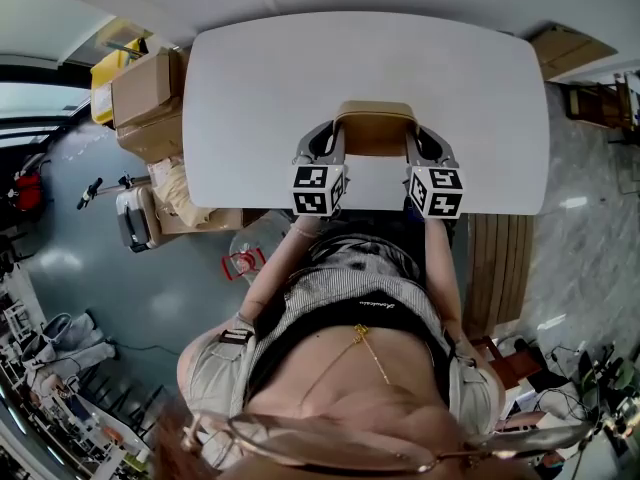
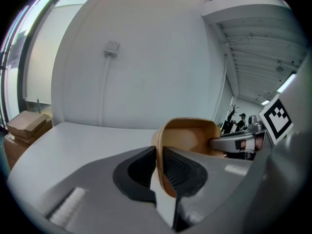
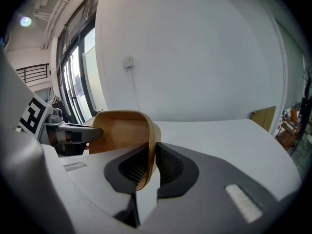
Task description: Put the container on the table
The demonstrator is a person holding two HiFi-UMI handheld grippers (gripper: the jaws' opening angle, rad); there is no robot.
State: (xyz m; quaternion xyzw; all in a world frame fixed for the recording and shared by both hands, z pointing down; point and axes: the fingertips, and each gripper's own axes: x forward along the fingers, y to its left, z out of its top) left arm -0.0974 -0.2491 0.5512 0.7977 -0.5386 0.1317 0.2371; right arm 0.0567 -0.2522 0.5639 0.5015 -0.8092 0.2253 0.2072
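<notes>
- You hold the brown container [image 1: 375, 126] with both claws, one on each side.
- Your left gripper [image 2: 158, 167] is pinched tight on the container's left wall. The thin wall sits right between its two dark pads [image 2: 184, 172].
- Your right gripper [image 3: 148, 162] is pinched on the right wall the same way (a thin brown edge squeezed between dark ribbed faces).
- The container is over the white table [image 1: 250, 88], in the middle, by the edge closest to you.
- No view shows whether its bottom touches the table top.
- The two marker cubes [image 1: 318, 190] sit at the back of the claws, just past the table's near edge (over your lap).
- Cardboard boxes [image 1: 145, 88] stand on the floor beside the table's left end.
</notes>
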